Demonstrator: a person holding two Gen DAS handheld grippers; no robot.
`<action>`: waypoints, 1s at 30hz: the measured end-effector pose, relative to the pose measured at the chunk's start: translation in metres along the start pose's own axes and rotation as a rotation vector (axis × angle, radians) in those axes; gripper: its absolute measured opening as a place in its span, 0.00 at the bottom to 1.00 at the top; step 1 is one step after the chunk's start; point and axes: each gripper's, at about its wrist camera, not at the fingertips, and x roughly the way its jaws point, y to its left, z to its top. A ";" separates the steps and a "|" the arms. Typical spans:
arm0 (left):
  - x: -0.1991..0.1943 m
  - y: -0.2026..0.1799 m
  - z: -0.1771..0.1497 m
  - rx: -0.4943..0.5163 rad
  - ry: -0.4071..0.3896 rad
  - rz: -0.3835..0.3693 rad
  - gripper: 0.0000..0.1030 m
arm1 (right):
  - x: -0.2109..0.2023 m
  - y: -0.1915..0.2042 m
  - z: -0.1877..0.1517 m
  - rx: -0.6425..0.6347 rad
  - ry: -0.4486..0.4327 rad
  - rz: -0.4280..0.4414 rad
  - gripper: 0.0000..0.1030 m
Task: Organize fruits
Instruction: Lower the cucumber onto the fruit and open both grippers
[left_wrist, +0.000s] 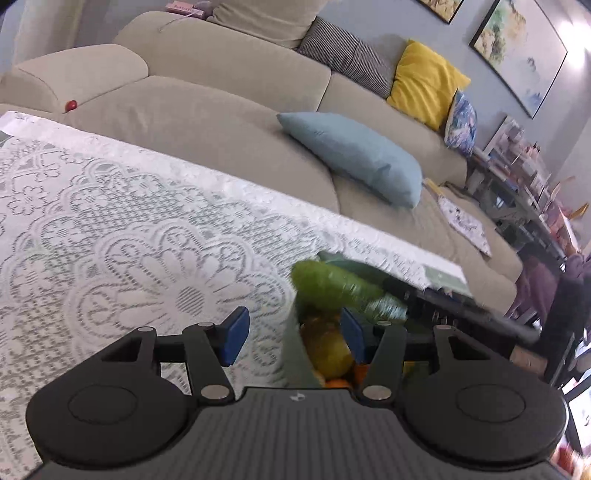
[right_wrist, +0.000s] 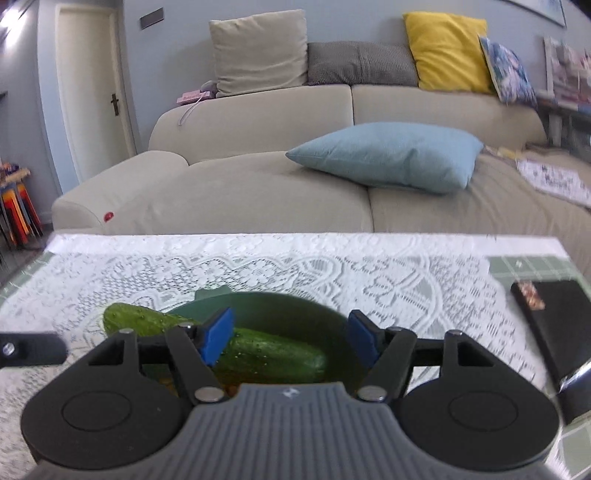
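1. Right gripper (right_wrist: 291, 339): jaws apart, nothing pinched; poised over the bowl (right_wrist: 295, 306).
2. Cucumber (right_wrist: 221, 341): lies across the bowl, one end jutting past the left rim (the left pad overlaps it in view; contact unclear).
3. Left gripper (left_wrist: 291, 338): jaws apart, empty, astride the bowl's near wall.
4. Other fruit (left_wrist: 328, 354): yellow and orange pieces inside the bowl.
5. Lace cloth (right_wrist: 332, 266): covers the table.
6. Sofa (right_wrist: 258, 177): behind the table, bearing a blue cushion (right_wrist: 388, 155).

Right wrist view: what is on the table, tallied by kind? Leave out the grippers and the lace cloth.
Green bowl: 1
Cucumber: 1, lying across the bowl
Black flat box: 1
Total: 3
Any fruit beneath the cucumber is too hidden to count here.
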 end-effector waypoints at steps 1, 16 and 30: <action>-0.002 0.002 -0.001 0.006 0.003 0.005 0.61 | 0.001 0.001 0.001 -0.009 0.000 -0.006 0.68; -0.027 0.014 -0.005 0.097 0.007 0.072 0.64 | 0.002 0.017 0.020 -0.177 0.057 -0.100 0.84; -0.067 -0.001 -0.012 0.263 -0.119 0.104 0.67 | -0.071 0.043 0.020 -0.210 0.074 0.051 0.92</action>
